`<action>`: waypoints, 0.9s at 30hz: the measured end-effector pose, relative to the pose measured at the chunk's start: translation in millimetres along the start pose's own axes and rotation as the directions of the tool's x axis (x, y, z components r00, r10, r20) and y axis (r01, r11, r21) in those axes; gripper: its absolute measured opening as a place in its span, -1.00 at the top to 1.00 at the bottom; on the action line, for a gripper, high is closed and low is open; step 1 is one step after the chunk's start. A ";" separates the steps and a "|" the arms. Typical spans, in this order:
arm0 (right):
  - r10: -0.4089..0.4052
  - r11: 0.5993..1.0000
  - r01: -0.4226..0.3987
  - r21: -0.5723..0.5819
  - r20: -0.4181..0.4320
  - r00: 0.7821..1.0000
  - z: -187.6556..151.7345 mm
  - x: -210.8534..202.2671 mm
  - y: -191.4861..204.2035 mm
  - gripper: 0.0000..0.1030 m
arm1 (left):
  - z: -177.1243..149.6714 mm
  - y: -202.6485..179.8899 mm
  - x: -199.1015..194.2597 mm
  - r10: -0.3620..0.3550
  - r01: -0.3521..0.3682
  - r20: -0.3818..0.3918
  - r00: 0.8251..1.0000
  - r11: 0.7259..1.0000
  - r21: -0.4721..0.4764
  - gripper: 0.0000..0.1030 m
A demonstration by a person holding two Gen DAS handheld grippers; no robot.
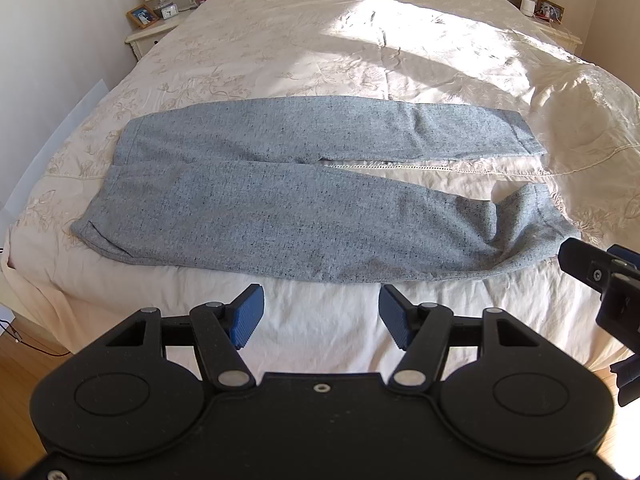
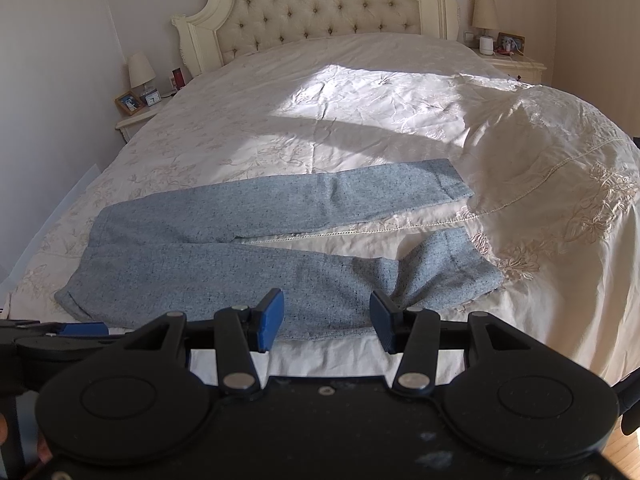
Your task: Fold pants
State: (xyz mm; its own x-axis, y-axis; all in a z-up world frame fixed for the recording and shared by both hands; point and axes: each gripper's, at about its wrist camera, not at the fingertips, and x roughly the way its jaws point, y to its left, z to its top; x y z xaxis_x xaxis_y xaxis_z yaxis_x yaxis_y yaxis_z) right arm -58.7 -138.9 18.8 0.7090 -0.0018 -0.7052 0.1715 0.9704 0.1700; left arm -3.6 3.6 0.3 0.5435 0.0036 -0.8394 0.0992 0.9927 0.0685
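Observation:
Grey-blue speckled pants (image 1: 280,200) lie spread flat across the foot of the bed, waist to the left, both legs running right and slightly apart. The near leg's cuff (image 1: 528,220) is rumpled. They also show in the right wrist view (image 2: 248,272). My left gripper (image 1: 320,316) is open and empty, just short of the near leg's front edge. My right gripper (image 2: 326,320) is open and empty, over the near leg's front edge close to the cuff (image 2: 448,272). Its fingers (image 1: 592,272) show at the right edge of the left wrist view.
The bed (image 1: 360,40) has a cream embroidered cover, bunched into a mound at the right (image 2: 540,152). A tufted headboard (image 2: 320,4) stands at the far end. Nightstands with lamps flank it, left (image 2: 140,116) and right (image 2: 516,60). Wooden floor (image 1: 24,372) lies below the bed's foot.

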 end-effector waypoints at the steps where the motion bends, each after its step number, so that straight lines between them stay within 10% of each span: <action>1: 0.002 1.000 -0.002 -0.001 0.000 1.000 -0.1 -0.1 0.2 0.02 | 0.5 -0.2 0.1 -0.001 0.001 0.000 1.000 1.000 0.001 -0.28; 27: 0.036 0.999 -0.036 0.001 0.016 0.999 -0.3 -6.6 -8.4 0.02 | -4.9 -8.9 -8.4 0.017 -0.017 0.009 1.000 1.000 -0.017 -0.28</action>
State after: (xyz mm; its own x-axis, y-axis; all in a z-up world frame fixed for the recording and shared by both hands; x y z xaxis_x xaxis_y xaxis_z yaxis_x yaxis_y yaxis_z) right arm -65.1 -146.9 21.8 0.7254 0.0293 -0.6877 0.1465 0.9696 0.1959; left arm -13.1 -4.6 4.0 0.5527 0.0194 -0.8332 0.0759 0.9944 0.0735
